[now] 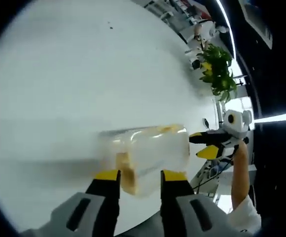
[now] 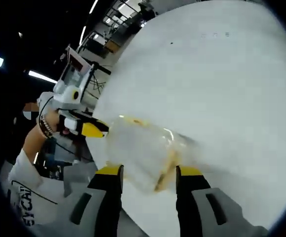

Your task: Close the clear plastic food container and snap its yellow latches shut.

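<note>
I hold the clear container (image 1: 145, 155) low in the frame on the white surface (image 1: 84, 74), one tool at each end to steady it. My left tool (image 1: 140, 177) and right tool (image 2: 148, 173) are both spread, jaws straddling the box without pinching, ready to press the yellow latches.

Left tongs (image 1: 140, 176) and right tongs (image 2: 148, 172) both parted, opposite each other, yellow-tipped.

A white round table (image 1: 84, 74) carries a clear plastic food container (image 1: 148, 153) near its edge, blurred in both views. A leafy green plant (image 1: 217, 69) stands at the table's far edge.
</note>
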`<state>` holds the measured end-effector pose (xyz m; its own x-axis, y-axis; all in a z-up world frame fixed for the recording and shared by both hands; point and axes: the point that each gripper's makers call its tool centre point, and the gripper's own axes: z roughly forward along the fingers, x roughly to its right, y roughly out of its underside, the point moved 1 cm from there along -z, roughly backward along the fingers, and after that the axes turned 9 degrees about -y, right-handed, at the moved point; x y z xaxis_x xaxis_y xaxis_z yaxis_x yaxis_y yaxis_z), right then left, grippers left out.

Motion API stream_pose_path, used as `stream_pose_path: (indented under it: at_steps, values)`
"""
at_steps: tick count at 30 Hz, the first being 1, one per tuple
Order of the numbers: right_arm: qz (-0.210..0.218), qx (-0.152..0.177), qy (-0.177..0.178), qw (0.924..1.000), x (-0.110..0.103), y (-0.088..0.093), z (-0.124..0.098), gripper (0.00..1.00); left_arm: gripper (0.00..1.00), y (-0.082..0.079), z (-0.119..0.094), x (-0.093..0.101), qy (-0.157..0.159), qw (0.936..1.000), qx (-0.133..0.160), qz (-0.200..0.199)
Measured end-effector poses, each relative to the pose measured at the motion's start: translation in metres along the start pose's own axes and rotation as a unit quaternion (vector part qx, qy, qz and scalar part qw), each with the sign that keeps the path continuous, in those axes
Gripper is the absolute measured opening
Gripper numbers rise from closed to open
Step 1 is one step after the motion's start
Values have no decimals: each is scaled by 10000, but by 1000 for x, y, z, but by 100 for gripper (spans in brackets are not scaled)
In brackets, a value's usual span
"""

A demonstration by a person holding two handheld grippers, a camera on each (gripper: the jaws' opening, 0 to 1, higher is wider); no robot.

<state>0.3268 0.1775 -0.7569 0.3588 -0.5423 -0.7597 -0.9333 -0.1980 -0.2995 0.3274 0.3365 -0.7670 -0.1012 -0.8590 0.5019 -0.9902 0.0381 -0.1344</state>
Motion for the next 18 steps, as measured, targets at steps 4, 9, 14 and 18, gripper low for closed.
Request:
stream_pose_path:
  at_steps: [4,9,14,18]
  values:
    - [-37,-82,165,9998,7,0,-1,35,24,-2,4,-4,-123,9999,-64,33]
    - [-27,-223,303,9993,13,4,5,33,20,-1,8,-8,-332,9993,-133,143]
    - [-116,-350,548,9978,20,6,5,26,17,-4,9,-10,-446,9988,-115,145]
    - [-132,-388,576,9975,19,7,5,26,17,-3,10,-9,-481,9986,-129,186]
